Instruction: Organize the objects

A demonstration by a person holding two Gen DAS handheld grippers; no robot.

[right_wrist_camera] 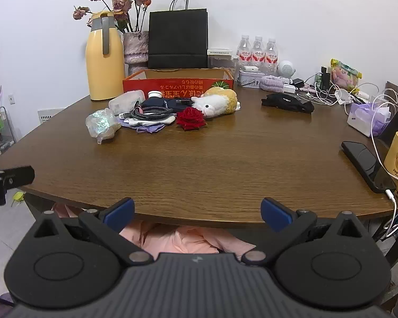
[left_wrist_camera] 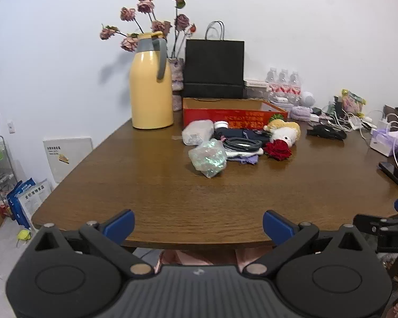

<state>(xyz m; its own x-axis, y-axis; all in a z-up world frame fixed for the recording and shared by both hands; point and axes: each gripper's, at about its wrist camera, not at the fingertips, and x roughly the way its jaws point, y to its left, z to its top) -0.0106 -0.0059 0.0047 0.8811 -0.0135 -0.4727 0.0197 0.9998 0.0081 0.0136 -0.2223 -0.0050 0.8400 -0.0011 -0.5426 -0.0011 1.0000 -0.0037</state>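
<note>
Both grippers hang at the near edge of the tabletop (right_wrist_camera: 225,159), well short of the pile. The left gripper (left_wrist_camera: 198,225) has its jaws wide apart with nothing between them, and so does the right gripper (right_wrist_camera: 197,213).

The things to sort lie in a loose heap just in front of the red box (right_wrist_camera: 177,83), whose open top faces up. Nearest of the heap is a crumpled iridescent wrapper (right_wrist_camera: 103,124), on the box's left-front side. Behind it lies a clear plastic pouch (right_wrist_camera: 126,102), touching the box front or very nearly. A coiled dark cable (right_wrist_camera: 152,112) rests on some lilac cloth (right_wrist_camera: 148,127) and white bits, against a navy fabric piece (right_wrist_camera: 159,103). To the right of these a red rose head (right_wrist_camera: 191,118) sits just before a plush toy (right_wrist_camera: 217,102) lying on its side.

The risks, as I judge them, come from the tangle. The cable overlaps the cloth, so lifting either one may drag the other, or sweep the rose along the wood. The wrapper looks light and slippery; a shallow pinch could let it spring free. A small white-capped jar (right_wrist_camera: 154,94) stands hard against the box front and could be knocked over by a reach past it.
</note>
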